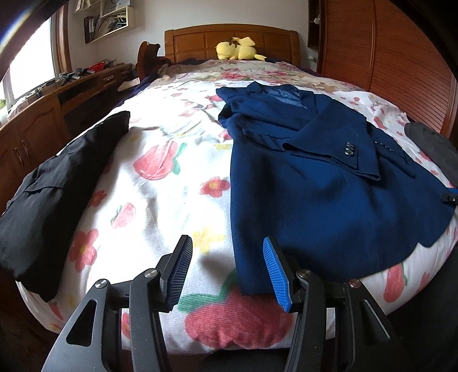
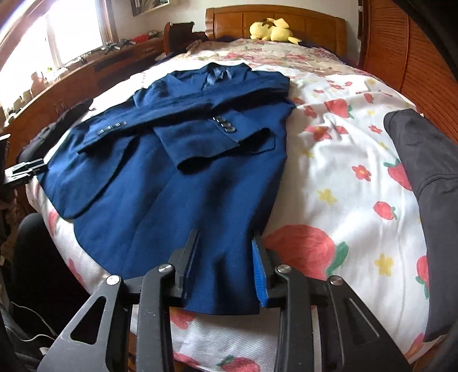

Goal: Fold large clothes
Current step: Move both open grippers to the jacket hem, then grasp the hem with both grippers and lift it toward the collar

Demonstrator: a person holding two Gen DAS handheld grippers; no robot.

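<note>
A dark blue wool suit jacket [image 2: 177,177], sleeves crossed, lies on the strawberry-print bedspread [image 1: 160,183]. Left gripper [image 1: 227,269] fingers spread beside its hem; right gripper [image 2: 226,266] fingers spread astride the hem.

No readable text or labels, shelf binders [image 1: 91,24] perhaps marked, too blurred

The bed [image 1: 171,183] has a white cover printed with red strawberries and flowers. A blue jacket [image 1: 315,177] lies flat on its near right part, sleeves folded across. A black garment [image 1: 54,186] lies along the left edge, a yellow plush toy [image 1: 237,50] at the far headboard.
</note>
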